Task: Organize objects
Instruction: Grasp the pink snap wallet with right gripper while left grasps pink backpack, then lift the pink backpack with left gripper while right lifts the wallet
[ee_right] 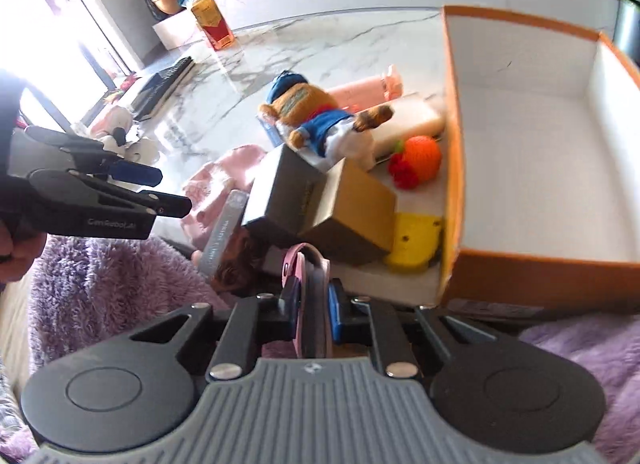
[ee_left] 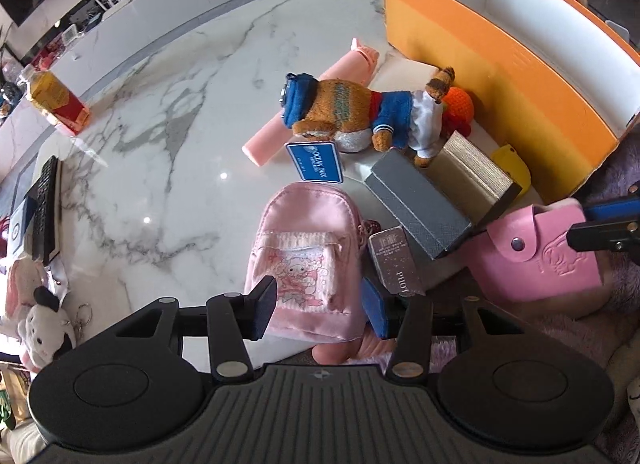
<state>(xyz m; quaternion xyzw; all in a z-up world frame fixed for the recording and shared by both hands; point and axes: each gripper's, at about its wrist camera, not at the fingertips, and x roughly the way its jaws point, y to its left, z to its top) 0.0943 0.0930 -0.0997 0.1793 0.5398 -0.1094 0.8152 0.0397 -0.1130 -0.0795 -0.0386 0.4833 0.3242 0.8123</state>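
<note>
My right claw (ee_right: 312, 306) grips the pink pouch (ee_right: 310, 288) edge-on, beside the orange box (ee_right: 452, 167). My left claw (ee_left: 320, 306) stands partly open astride the pink backpack (ee_left: 304, 248) on the desk (ee_left: 180, 111), not pressing it.

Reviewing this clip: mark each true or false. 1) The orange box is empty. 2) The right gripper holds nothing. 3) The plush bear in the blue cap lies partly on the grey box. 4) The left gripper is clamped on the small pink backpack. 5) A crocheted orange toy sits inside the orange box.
1) True: the orange box shows only its bare white inside.
2) False: the right gripper is shut on the pink snap case.
3) True: the plush bear rests its legs on the grey box.
4) False: the left gripper is open, its pads either side of the pink backpack.
5) False: the crocheted orange toy lies outside, beside the box wall.
</note>
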